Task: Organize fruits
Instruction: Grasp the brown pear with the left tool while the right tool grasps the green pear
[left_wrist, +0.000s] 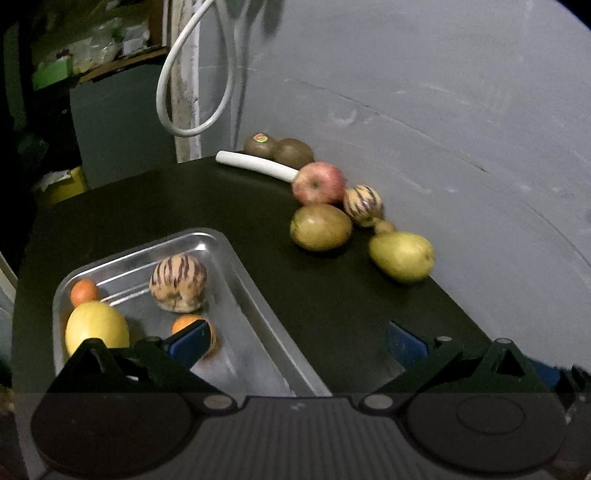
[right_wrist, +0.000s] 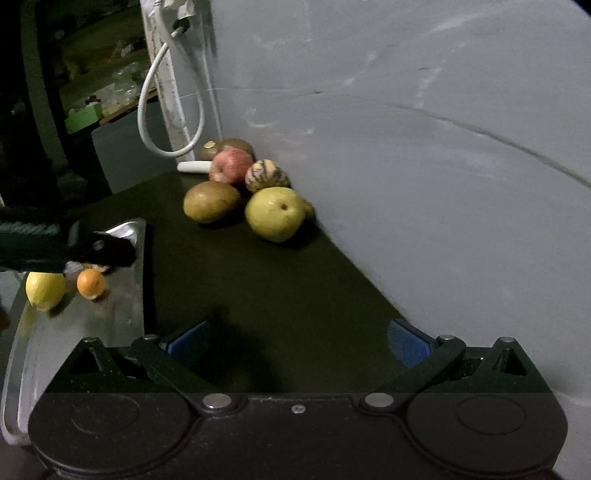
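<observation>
My left gripper (left_wrist: 295, 341) hung spread over the shiny metal tray (left_wrist: 255, 299); my right gripper (right_wrist: 297, 341), also spread, faced the yellow-green pear (right_wrist: 275, 214) at 12 o'clock.

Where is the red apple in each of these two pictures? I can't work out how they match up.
Left wrist view: the red apple sits right of centre in the upper half, by the grey wall.
Right wrist view: the red apple sits left of centre in the upper half.
Shared landmark: the small striped fruit just right of it.
</observation>
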